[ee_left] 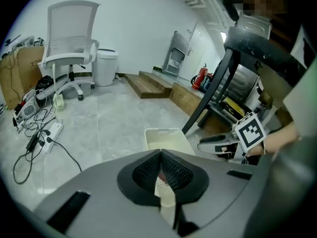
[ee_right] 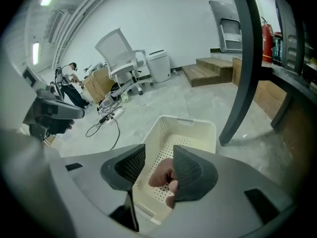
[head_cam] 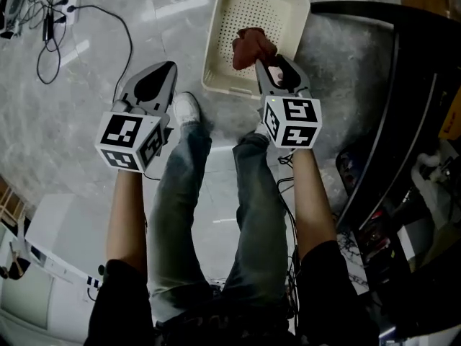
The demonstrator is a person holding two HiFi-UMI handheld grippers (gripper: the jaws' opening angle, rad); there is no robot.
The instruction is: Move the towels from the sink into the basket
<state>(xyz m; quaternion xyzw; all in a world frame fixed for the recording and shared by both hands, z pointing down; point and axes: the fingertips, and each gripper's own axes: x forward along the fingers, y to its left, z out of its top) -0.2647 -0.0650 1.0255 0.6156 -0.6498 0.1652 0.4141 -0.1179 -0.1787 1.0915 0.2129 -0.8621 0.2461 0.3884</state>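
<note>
A cream perforated basket point(head_cam: 216, 42) stands on the grey floor in front of my feet. A reddish-brown towel point(head_cam: 252, 47) hangs bunched over its right half, just off the tip of my right gripper point(head_cam: 268, 67). In the right gripper view the jaws of that gripper point(ee_right: 158, 155) stand apart, and the towel point(ee_right: 161, 175) shows through the gap above the basket point(ee_right: 193, 130); the pads do not press on it. My left gripper point(head_cam: 167, 67) hovers left of the basket, shut point(ee_left: 161, 153) with nothing in it. No sink is in view.
Cables and a power strip point(head_cam: 50, 13) lie on the floor at far left. A dark table frame point(head_cam: 389, 107) runs down the right side. An office chair point(ee_left: 72, 38), a white bin point(ee_left: 106, 66) and wooden steps point(ee_left: 148, 83) stand farther off. My shoe point(head_cam: 187, 107) is near the basket.
</note>
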